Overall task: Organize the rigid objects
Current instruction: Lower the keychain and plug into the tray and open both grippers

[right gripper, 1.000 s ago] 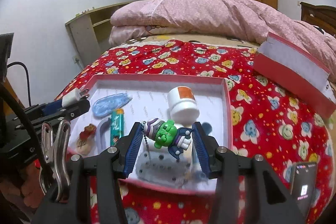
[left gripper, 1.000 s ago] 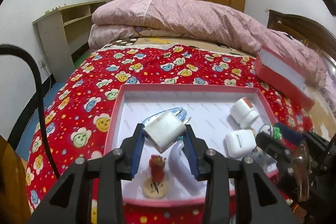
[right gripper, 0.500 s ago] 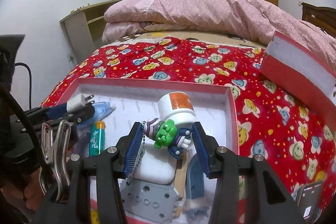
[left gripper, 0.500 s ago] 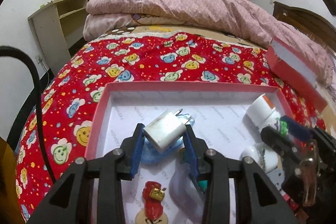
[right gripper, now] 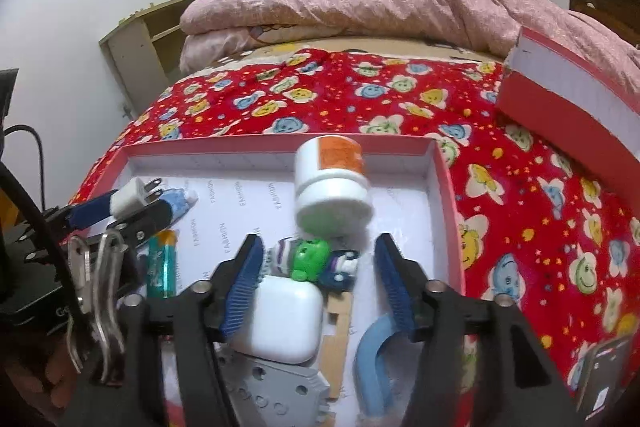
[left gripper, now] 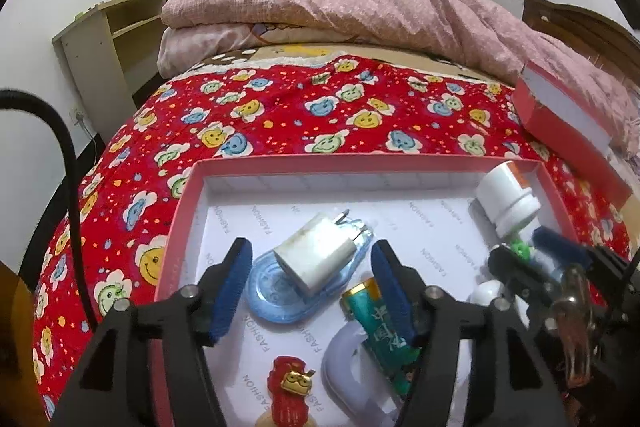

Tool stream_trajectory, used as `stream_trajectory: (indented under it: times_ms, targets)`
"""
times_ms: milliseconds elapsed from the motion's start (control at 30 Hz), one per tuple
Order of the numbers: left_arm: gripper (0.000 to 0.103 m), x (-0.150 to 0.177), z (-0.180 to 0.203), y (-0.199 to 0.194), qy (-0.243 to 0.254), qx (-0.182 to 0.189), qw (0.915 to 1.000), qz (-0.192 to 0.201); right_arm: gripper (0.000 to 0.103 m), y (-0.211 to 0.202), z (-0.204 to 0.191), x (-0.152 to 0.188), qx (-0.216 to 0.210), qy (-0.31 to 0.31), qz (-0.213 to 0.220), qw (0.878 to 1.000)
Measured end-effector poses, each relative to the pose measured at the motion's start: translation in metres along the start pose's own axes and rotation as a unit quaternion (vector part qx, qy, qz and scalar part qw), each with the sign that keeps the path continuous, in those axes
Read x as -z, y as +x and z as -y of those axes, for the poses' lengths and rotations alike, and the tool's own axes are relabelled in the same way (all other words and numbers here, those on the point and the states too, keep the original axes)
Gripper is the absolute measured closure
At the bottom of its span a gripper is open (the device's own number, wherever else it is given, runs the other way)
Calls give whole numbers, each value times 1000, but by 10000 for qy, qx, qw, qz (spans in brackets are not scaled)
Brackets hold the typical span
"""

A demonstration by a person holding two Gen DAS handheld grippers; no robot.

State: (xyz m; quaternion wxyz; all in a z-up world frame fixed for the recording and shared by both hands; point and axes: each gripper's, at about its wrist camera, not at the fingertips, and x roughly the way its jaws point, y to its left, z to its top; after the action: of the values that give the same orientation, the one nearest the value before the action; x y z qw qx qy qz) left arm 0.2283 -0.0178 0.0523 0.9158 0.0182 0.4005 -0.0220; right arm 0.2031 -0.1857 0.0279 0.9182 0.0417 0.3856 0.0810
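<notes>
Both grippers have sunk toward the one pink box (left gripper: 180,211) on the red quilt (left gripper: 280,107), and their jaws have just been opening. One box lid (left gripper: 568,115) lies apart at the right. Inside the box, one white bottle (right gripper: 332,187) lies on its side. The left gripper (left gripper: 310,285) stands open, its pads clear of one white charger plug (left gripper: 316,255) resting on one blue clear case (left gripper: 276,295). The right gripper (right gripper: 320,281) stands open around one green figurine (right gripper: 310,261) lying against one white earbud case (right gripper: 280,315).
</notes>
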Motion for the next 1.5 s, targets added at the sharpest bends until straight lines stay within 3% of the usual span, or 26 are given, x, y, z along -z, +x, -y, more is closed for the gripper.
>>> stream_trajectory:
  times_ms: [200,767,1500]
  targets:
    - [34,-1,0,-6,-11,-80,10000,56,33,-10,0,0,-14,-4,145,9999]
    - [33,2,-3,-36,-42,-179,9995,249,29,-38,-14,2,-7,-173,369,9992]
    - [33,19,-7,-80,-103,-205,9990,371,29,-75,-28,13,-55,-226,556,9982]
